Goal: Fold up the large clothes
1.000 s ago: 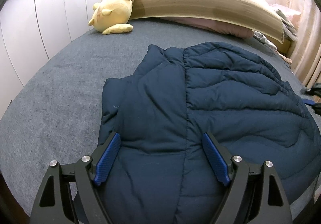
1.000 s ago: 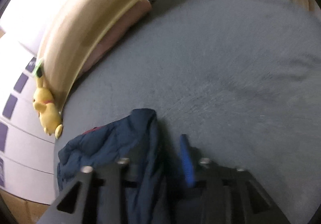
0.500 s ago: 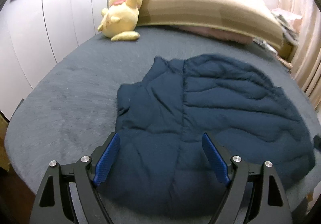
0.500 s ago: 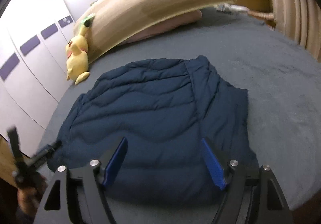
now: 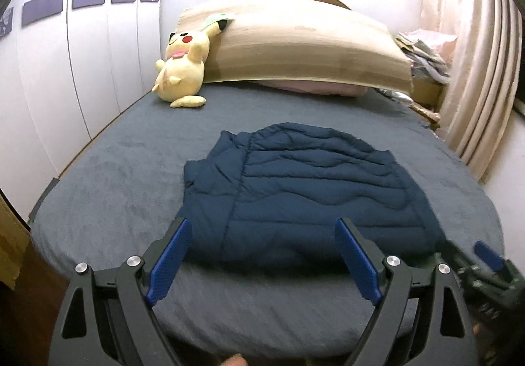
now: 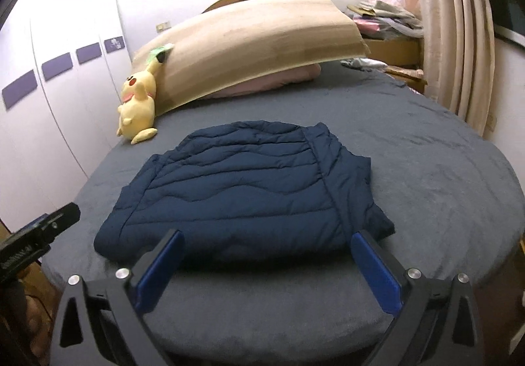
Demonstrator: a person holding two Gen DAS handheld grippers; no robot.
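A: Where is the navy quilted puffer jacket [image 5: 305,195]?
B: Folded on the grey bed [image 5: 108,202], beyond both pairs of fingers.
A: And the fingers?
B: The left gripper [image 5: 262,259] and right gripper [image 6: 267,271] have just opened wide, holding nothing.

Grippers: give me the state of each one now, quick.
Left gripper: open, holding nothing; the folded navy quilted puffer jacket lies beyond its blue pads.
Right gripper: jaws just opened wide, nothing between them.

White wardrobe [image 5: 82,77], beige curtains [image 5: 475,77]
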